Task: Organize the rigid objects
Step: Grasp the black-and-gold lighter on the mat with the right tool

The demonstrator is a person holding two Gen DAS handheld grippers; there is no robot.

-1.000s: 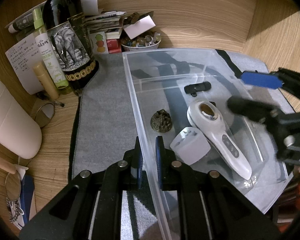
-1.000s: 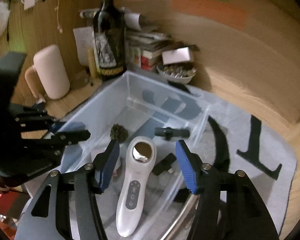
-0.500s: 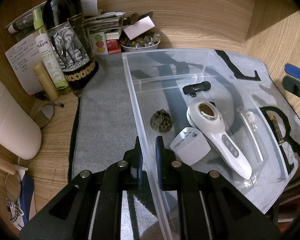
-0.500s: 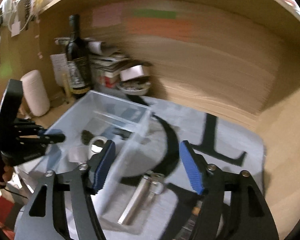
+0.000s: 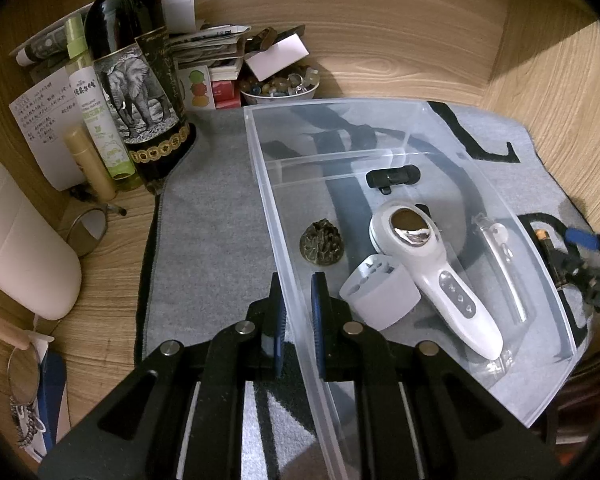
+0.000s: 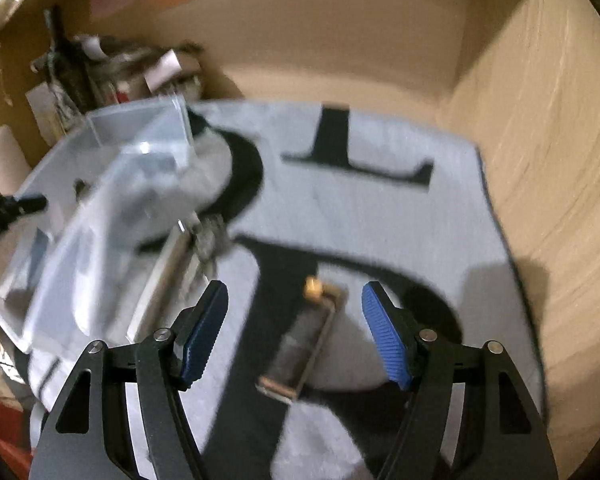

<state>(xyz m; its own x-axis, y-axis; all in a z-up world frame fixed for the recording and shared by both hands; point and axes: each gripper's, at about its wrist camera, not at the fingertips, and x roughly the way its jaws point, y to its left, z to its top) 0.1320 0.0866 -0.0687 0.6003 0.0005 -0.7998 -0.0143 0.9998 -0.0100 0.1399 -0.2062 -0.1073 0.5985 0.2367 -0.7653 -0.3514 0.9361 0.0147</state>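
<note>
A clear plastic bin (image 5: 260, 148) sits on a grey mat. My left gripper (image 5: 298, 316) is shut on the bin's near-left wall. Inside lie a white handheld device (image 5: 440, 276), a white adapter (image 5: 384, 296), a dark ridged ornament (image 5: 322, 242), a small black clip (image 5: 392, 178) and a clear pen-like stick (image 5: 500, 264). My right gripper (image 6: 294, 328) is open and empty, just above a dark rectangular lighter-like object with a gold tip (image 6: 304, 348) on the mat (image 6: 380, 220), right of the bin (image 6: 100, 200). It shows at the right edge of the left wrist view (image 5: 580, 252).
A dark wine bottle (image 5: 140, 92), a green spray bottle (image 5: 96, 108), papers and a bowl of stones (image 5: 280, 88) crowd the back left. A white rounded case (image 5: 16, 248) lies at left. Wooden walls close the back and right (image 6: 540, 120).
My right gripper left the bin, swung right and came down over the dark object on the mat. My left gripper stayed clamped on the bin wall.
</note>
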